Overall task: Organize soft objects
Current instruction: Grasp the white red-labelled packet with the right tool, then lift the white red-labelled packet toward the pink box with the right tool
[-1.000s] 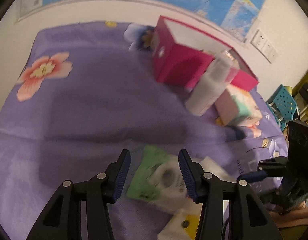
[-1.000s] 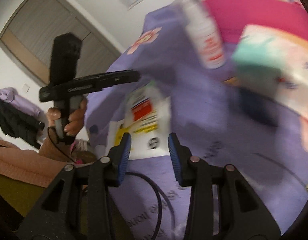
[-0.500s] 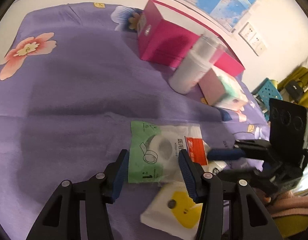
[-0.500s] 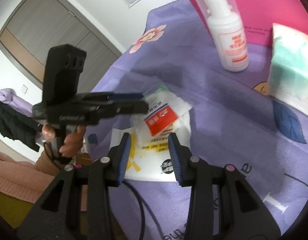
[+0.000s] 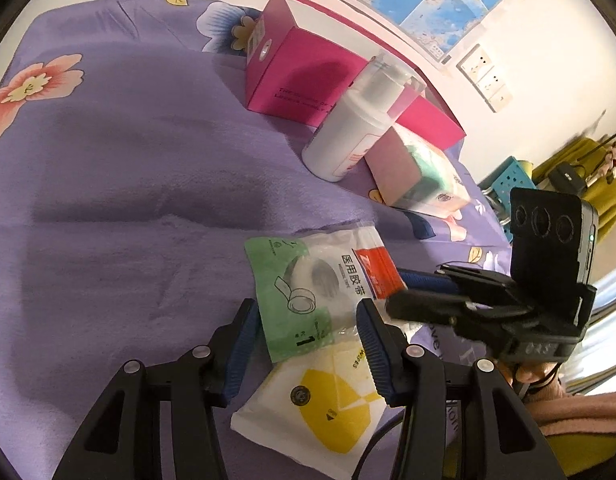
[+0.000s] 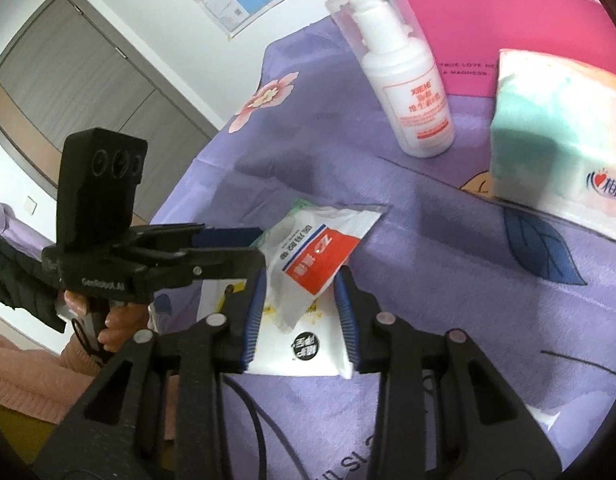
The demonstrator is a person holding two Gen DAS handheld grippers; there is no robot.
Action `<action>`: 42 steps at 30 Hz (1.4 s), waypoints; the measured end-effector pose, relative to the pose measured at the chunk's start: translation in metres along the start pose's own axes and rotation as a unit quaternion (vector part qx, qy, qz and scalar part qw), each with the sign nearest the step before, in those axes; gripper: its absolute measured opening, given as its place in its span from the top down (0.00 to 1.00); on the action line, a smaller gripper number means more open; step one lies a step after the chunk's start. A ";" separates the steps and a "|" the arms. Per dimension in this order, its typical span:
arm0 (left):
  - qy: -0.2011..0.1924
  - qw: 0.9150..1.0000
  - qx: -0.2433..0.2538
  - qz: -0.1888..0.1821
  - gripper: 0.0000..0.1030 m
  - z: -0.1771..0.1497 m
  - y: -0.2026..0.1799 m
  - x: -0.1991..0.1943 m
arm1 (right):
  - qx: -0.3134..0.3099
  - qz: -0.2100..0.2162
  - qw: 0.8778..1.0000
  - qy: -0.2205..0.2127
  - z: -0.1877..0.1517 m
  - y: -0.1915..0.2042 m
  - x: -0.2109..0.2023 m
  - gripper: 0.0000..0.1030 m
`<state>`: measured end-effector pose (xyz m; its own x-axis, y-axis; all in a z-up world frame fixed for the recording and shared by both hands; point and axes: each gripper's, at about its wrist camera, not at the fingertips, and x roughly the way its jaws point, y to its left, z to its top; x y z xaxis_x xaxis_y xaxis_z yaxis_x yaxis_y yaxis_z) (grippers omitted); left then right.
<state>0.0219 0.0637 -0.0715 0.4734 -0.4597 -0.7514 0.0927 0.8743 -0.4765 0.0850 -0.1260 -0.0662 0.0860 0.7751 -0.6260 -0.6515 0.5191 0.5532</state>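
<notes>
A green-and-white tape packet (image 5: 308,284) with a red-labelled packet (image 5: 374,266) on it lies on the purple cloth, over a white pack with a yellow mark (image 5: 324,408). My left gripper (image 5: 306,344) is open, its jaws either side of the green packet's near edge. My right gripper (image 6: 302,316) is open around the red-labelled packet (image 6: 320,260) and above the white pack (image 6: 308,348). Each gripper shows in the other's view, the left gripper (image 6: 228,244) and the right gripper (image 5: 412,288).
A white pump bottle (image 5: 352,128) and a pink-and-green tissue pack (image 5: 416,176) stand before a magenta box (image 5: 304,68) at the back. The purple flowered cloth (image 5: 108,200) spreads wide to the left. A blue stool (image 5: 512,176) stands beyond the right edge.
Both grippers have closed in on the packets from either side. The right gripper now has the red-labelled packet between its open jaws; the left has neared the green packet.
</notes>
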 end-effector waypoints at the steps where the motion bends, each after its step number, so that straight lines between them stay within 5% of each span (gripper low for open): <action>1: 0.000 1.000 0.000 0.001 0.52 0.000 0.000 0.000 | 0.006 0.002 1.000 -0.001 0.000 -0.003 -0.002 0.77; 6: -0.001 1.000 -0.014 -0.007 0.50 0.004 0.006 0.000 | 0.001 -0.006 1.000 -0.009 0.000 -0.006 -0.005 0.88; 19: -0.002 1.000 0.000 -0.020 0.55 0.011 -0.011 0.007 | -0.019 -0.030 0.999 -0.028 -0.003 -0.004 -0.015 0.89; 42: -0.072 0.989 0.125 -0.029 0.57 0.062 -0.103 -0.022 | -0.035 -0.055 0.989 -0.136 0.011 -0.003 -0.116 0.89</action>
<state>0.0565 -0.0069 0.0223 0.5797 -0.4996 -0.6437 0.3288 0.8662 -0.3762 0.0854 -0.2133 0.0114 0.3528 0.7888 -0.5034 -0.6768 0.5866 0.4449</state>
